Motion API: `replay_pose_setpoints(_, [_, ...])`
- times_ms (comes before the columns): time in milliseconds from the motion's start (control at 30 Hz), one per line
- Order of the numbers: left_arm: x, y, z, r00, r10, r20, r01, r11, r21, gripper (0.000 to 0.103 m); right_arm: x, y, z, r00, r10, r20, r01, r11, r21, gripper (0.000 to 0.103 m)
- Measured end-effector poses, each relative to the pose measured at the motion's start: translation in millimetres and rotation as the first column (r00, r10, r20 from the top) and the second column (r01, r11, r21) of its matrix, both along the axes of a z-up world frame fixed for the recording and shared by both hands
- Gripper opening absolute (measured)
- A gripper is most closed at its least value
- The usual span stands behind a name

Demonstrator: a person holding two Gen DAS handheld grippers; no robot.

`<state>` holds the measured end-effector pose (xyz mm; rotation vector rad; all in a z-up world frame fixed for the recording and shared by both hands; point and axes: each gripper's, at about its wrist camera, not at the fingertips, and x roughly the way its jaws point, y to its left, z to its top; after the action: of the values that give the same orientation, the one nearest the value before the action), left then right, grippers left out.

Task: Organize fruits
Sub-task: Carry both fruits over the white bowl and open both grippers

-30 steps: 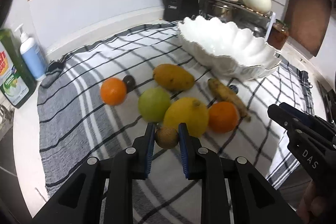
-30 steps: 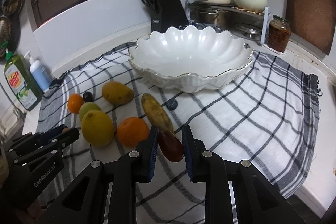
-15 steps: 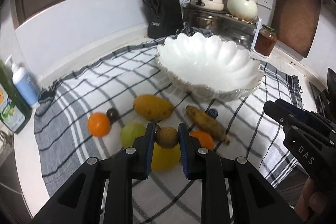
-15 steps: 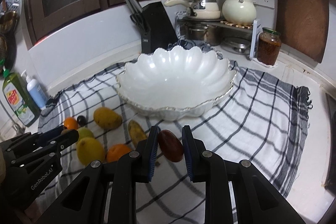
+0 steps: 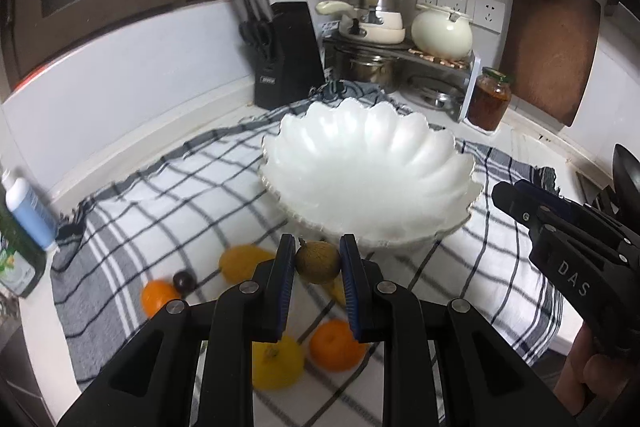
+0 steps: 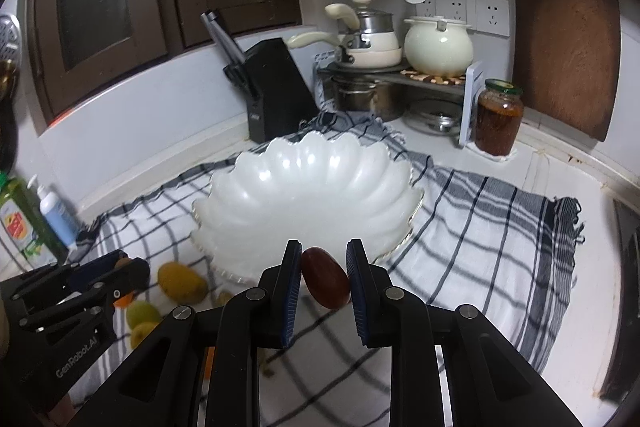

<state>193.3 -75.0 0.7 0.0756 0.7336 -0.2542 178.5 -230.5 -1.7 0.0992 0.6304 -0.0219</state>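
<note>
- One white scalloped bowl (image 5: 372, 183) stands on the checked cloth (image 5: 168, 195), beyond both pairs of jaws and below them; nothing lies in it.
- Two fruits are off the cloth, one in each gripper.
- The left gripper (image 5: 318, 263) has its jaws nearly closed on a small brown round fruit (image 5: 318, 262), which sits between the tips of the blue pads, touching both.
- The right gripper (image 6: 325, 281) is clamped on a dark red oval fruit (image 6: 326, 283), tilted between its pads and reaching slightly past them.
- Under and left of the left jaws, in the left wrist view, five fruits rest on the cloth: two oranges (image 5: 338, 345), one yellow lemon-like fruit (image 5: 278, 363), one yellow mango (image 5: 242, 263) and one small dark plum-like fruit (image 5: 184, 281).
- One green fruit (image 6: 140, 311) shows only in the right wrist view, left of the right jaws.
- A further yellowish piece under the left jaws is mostly hidden; I cannot tell what it is.
- Each gripper appears at the side of the other's view, well apart.
</note>
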Motion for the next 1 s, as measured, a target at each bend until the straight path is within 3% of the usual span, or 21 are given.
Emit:
replay_pose_setpoints(367, [45.9,-25.9,9.9,0.999,-0.019,0.039,0.018,0.999,0.026,0.023,34.7,-23.0,7.1,0.999,-0.028,0.014,0.029,1.000,-0.008,0.024])
replay_pose_setpoints(933, [93.6,-41.9,-39.0,0.995,-0.023,-0.099,0.028,0.998,0.051,0.024,80.1,-37.1,-32.8,0.994,-0.013,-0.106,0.013,1.000,0.003,0.024])
replay_pose_setpoints(1000, [93.4,-41.9,-39.6,0.995,-0.018,-0.101,0.023,0.998,0.056,0.030,81.1,-37.1,-33.5,0.994,-0.009,-0.108,0.010,1.000,0.005,0.025])
